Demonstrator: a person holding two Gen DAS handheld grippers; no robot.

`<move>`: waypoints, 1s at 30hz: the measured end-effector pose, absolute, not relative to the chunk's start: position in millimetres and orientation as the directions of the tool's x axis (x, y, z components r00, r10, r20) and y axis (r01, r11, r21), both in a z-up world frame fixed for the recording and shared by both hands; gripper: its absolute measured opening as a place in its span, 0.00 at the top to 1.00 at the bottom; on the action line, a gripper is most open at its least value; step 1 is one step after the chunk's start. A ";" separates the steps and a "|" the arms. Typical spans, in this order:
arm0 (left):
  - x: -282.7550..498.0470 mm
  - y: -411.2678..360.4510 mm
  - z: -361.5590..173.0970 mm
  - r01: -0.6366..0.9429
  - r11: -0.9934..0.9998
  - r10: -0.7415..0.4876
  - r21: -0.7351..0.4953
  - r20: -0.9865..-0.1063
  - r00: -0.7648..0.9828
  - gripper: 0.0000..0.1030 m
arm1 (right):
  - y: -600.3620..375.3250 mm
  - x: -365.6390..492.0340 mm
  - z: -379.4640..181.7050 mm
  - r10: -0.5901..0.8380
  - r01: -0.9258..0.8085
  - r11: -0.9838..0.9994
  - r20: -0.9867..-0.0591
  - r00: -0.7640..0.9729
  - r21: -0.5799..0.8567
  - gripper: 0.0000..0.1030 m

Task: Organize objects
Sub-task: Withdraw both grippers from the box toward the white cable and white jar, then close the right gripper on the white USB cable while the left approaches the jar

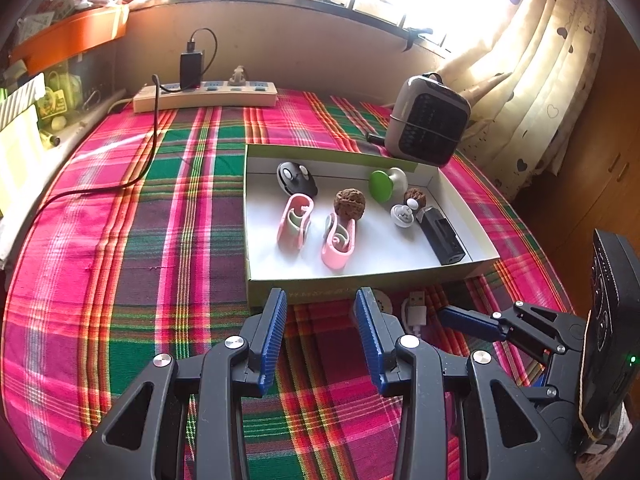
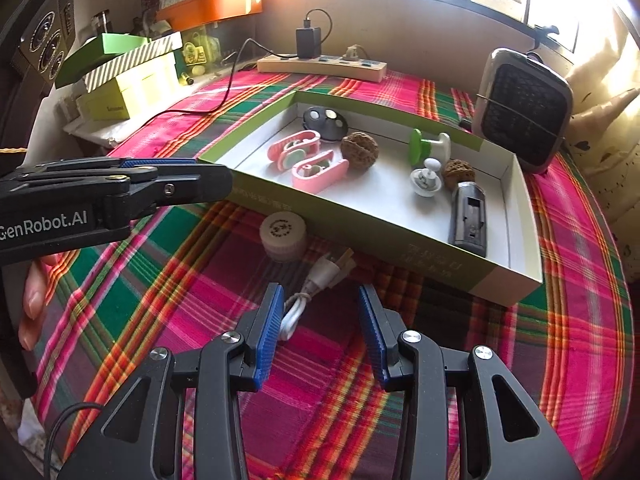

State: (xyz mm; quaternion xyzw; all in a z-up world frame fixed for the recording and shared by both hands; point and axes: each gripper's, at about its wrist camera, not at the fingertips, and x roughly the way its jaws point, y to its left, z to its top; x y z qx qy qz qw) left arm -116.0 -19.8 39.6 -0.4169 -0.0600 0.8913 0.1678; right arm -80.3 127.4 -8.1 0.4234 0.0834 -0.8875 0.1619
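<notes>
Plaid cloth in pink, green and maroon covers the desk (image 2: 160, 280) under a bright barred window, and on it, outside the box, lie the two things we judge are left to tidy. Nearest is the white USB cable (image 2: 316, 286), a soft rubbery coil with a metal plug. It lies straight ahead of the right tongs (image 2: 322, 332), its long axis running away from them and slightly right, plug end toward the box. One loop already sits just inside the left blue pad. Those tongs stand wide and hold nothing, so we judge the right hand better placed.

Just beyond the cable to the left rests a small round cream jar (image 2: 283, 236) with a printed lid, close against the box wall.

Our left tongs (image 1: 322, 336) also stand wide and empty, aimed at the near wall of the shallow green cardboard box (image 1: 360, 284). Inside on its white floor lie two pink plastic clips (image 1: 316, 232), two wrinkled walnuts (image 1: 349, 203), a green-headed knob (image 1: 383, 185), a white knob (image 1: 402, 215), a black oval gadget (image 1: 296, 178) and a dark oblong case (image 1: 440, 236).
</notes>
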 end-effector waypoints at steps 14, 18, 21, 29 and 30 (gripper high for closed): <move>-117.6 -16.8 34.6 -0.259 -0.932 0.361 -0.255 -0.733 -0.577 0.66 | 128.2 -91.1 -12.4 -0.214 0.319 -0.947 -0.788 -0.577 0.023 0.61; -118.1 -15.4 34.6 -0.270 -0.927 0.372 -0.261 -0.731 -0.572 0.66 | 126.8 -93.8 -12.8 -0.200 0.310 -0.951 -0.788 -0.583 0.012 0.61; -119.0 -13.3 34.1 -0.276 -0.925 0.376 -0.260 -0.733 -0.567 0.66 | 128.7 -95.1 -13.1 -0.187 0.297 -0.955 -0.784 -0.592 0.004 0.61; -119.6 -6.8 33.1 -0.298 -0.916 0.395 -0.268 -0.734 -0.553 0.66 | 133.9 -94.2 -12.2 -0.179 0.287 -0.958 -0.780 -0.600 -0.002 0.70; -119.6 -6.3 33.1 -0.299 -0.916 0.394 -0.267 -0.735 -0.552 0.66 | 134.7 -94.2 -12.2 -0.179 0.288 -0.958 -0.779 -0.601 -0.001 0.72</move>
